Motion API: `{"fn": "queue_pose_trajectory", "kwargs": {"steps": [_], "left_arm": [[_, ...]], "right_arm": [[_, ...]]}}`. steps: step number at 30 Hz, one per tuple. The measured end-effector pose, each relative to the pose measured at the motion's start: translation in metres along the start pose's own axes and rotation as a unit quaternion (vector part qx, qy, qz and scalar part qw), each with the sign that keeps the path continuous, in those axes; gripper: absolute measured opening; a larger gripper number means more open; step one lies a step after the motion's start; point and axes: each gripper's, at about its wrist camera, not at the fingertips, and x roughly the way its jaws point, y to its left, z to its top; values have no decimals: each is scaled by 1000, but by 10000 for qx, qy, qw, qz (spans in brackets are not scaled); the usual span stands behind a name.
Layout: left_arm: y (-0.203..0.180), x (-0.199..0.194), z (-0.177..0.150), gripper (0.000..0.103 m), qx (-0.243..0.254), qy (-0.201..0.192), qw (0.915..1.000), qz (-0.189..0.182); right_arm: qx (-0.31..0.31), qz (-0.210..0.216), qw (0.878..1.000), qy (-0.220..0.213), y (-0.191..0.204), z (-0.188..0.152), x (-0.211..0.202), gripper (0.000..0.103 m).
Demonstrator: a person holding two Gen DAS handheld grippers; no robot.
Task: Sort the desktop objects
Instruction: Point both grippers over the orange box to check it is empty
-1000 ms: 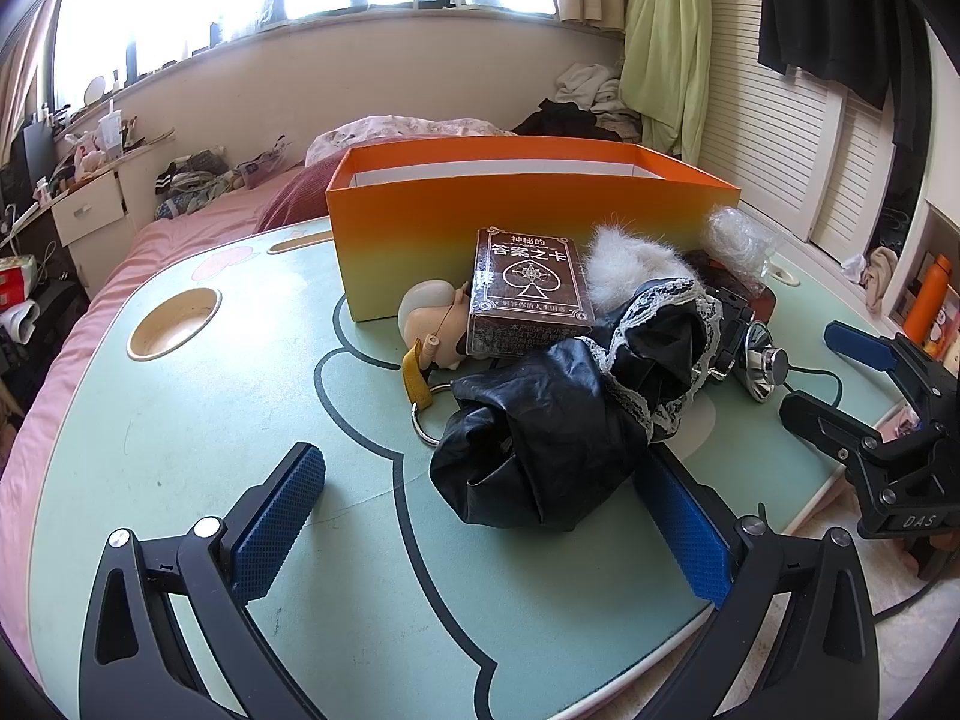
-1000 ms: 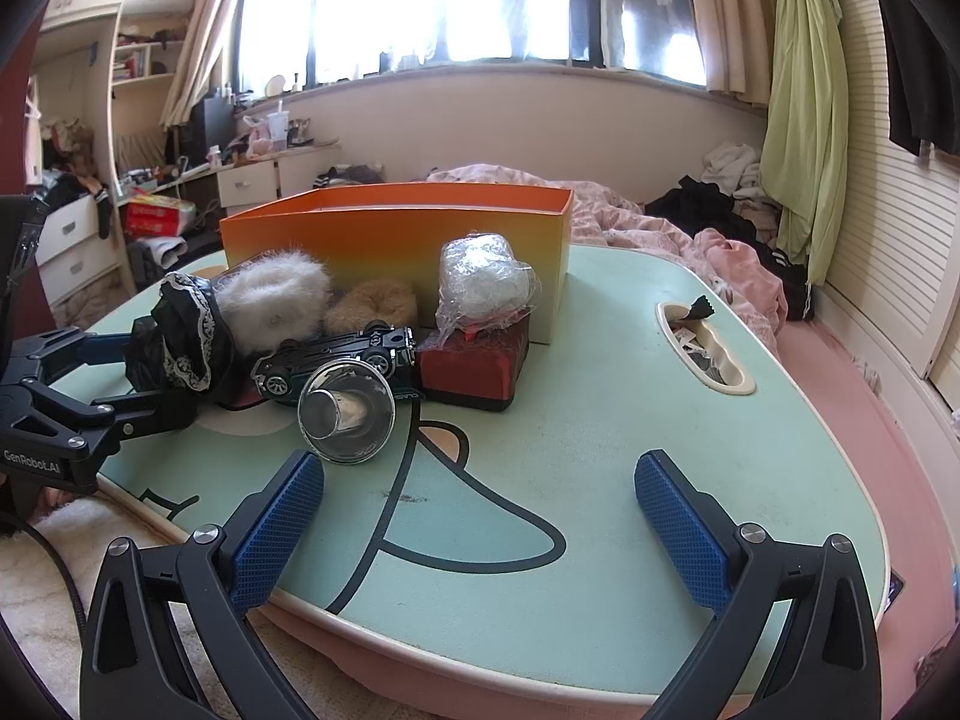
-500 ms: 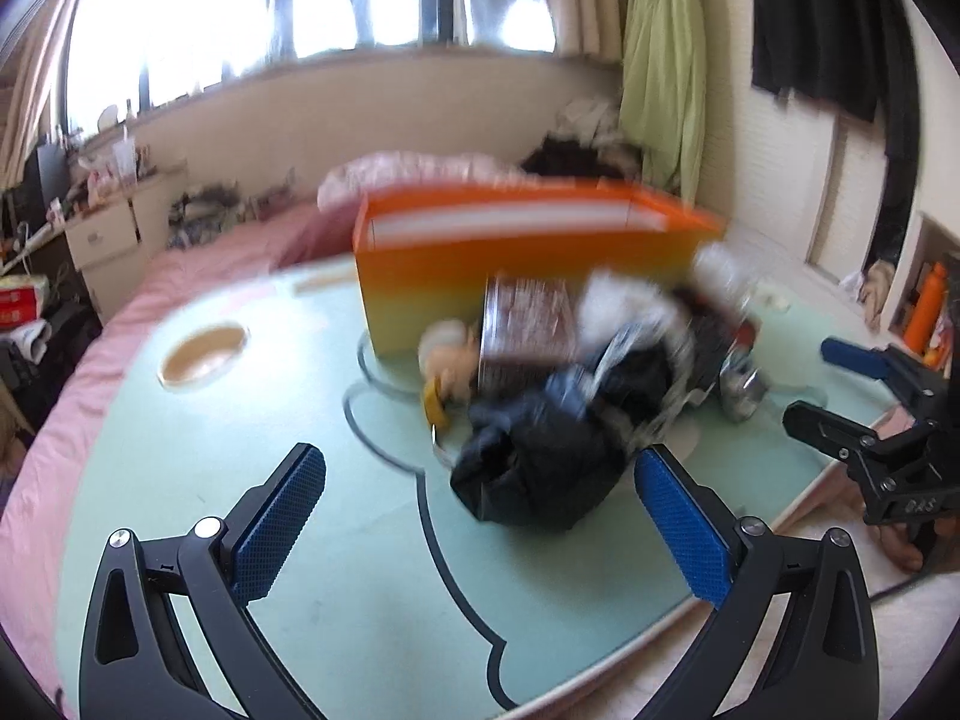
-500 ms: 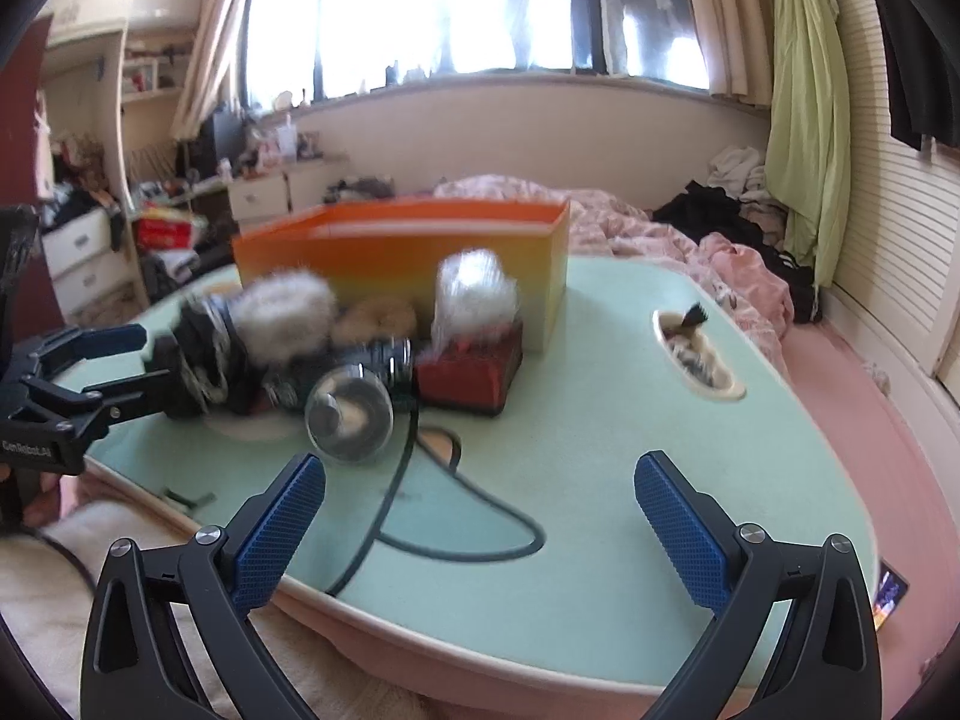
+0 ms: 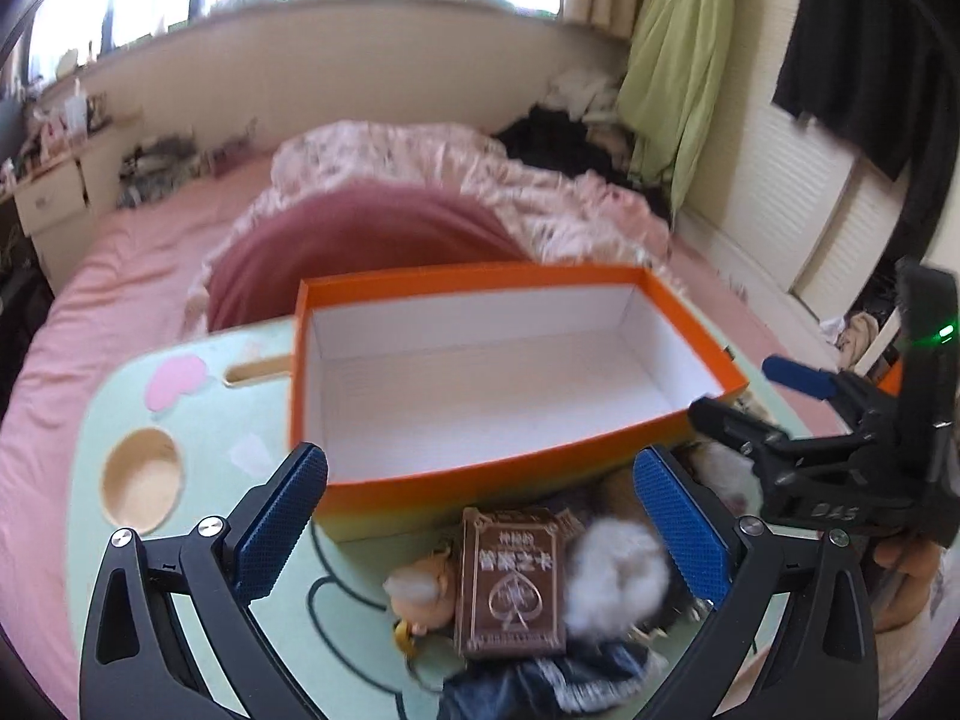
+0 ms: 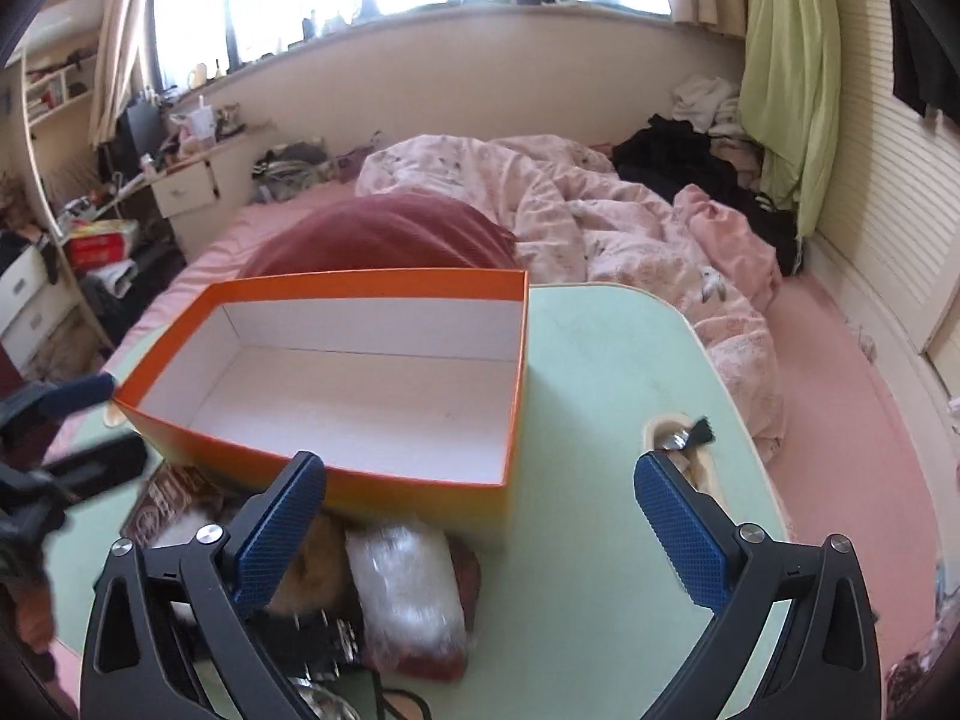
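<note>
An open orange box with a white, empty inside stands on the green table; it also shows in the right wrist view. In front of it lies a heap: a brown card box, a small doll head, a white fluffy ball and black lace cloth. The right wrist view shows a plastic-wrapped bundle and a brown fluffy thing. My left gripper is open, raised above the heap. My right gripper is open, raised above the box's right end.
The right gripper appears at the right of the left wrist view. The table has a round cup recess at left and a slot holding a small brush at right. A pink bed lies behind the table.
Both grippers have risen and tilted downward, so I now look into the box from above. The objects on the table have not moved.
</note>
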Motion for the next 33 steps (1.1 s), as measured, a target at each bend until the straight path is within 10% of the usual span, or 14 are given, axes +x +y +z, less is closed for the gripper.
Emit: {"fn": "queue_pose_trajectory", "kwargs": {"steps": [13,18,26,33], "left_arm": [[-2,22,15,102,-36,370,9988,306],[-1,-1,14,102,40,-120,9991,394],[-16,-74,-66,102,400,-607,9974,7],[-12,-49,-123,102,362,-226,9985,355]], "right_arm": [[-141,-152,9995,256,8,9,6,103],[16,106,9999,12,4,0,-8,103],[-141,849,9931,-792,6,-82,-73,103],[-685,765,9940,-385,19,-140,-60,103]]}}
